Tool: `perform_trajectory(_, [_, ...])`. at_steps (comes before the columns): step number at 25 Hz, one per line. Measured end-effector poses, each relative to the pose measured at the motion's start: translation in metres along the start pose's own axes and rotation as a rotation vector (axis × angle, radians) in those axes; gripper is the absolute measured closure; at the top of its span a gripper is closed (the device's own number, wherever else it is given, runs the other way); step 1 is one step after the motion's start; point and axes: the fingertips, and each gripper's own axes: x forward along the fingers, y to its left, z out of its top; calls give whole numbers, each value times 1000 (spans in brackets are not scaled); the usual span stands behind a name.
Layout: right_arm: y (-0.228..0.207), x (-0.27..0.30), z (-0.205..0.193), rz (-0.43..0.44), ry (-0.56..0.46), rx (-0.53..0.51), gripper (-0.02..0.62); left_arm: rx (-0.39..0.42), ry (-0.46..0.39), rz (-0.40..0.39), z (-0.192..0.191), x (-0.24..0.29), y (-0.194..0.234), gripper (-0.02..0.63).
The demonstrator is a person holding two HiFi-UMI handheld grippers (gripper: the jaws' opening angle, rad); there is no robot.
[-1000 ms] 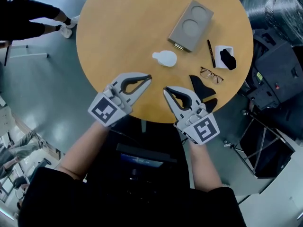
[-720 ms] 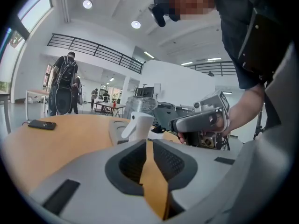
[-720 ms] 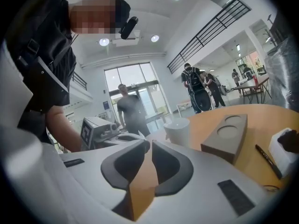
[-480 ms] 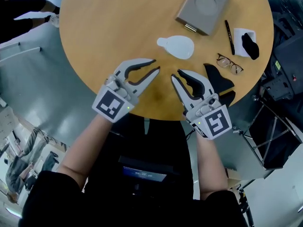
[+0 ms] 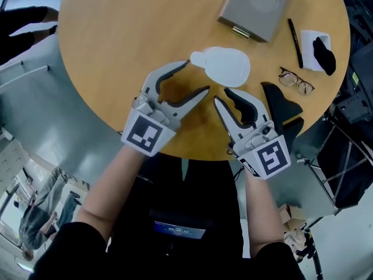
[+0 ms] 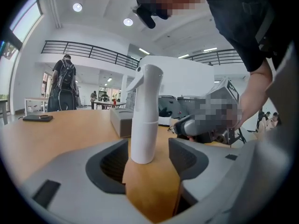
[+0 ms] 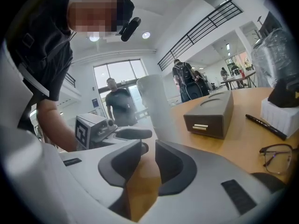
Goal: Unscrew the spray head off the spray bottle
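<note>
Left gripper (image 5: 197,76) has its jaws wide apart, just been opening, gripping nothing. The bottle (image 6: 145,125) stands upright on the table (image 5: 111,45) just ahead of the gap, untouched, head still on. Right gripper (image 5: 222,95) is partly open, also just been opening, and empty. The bottle looks close past its tips, but it's blurry. Box (image 5: 256,2), pen (image 5: 295,35) and glasses (image 5: 296,81) sit beyond. Both hands are at the near edge, tilted slightly down.

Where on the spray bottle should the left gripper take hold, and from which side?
Grip the spray bottle on its straight body, below the seam under the spray head, coming in level from the near table edge. It stands upright and the body is even there; the head tapers and must stay free to turn. The left gripper, fingers just opened with nothing between them, faces it.
</note>
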Motion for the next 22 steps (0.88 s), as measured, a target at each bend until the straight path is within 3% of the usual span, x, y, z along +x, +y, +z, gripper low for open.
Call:
perform_trajectory(5, [-14, 0, -16, -28, 0, -12, 469, -28, -8, -1, -12, 28, 7, 298])
perform_trajectory(12, [-23, -2, -20, -58, -4, 5, 462, 40, -54, -19, 0, 53, 8, 296])
perform_trajectory(18, [-24, -3, -19, -60, -8, 21, 459, -12, -53, -16, 1, 60, 10, 298])
perform_trajectory(22, [-18, -5, -22, -65, -10, 19, 457, 36, -61, -29, 1, 59, 7, 299])
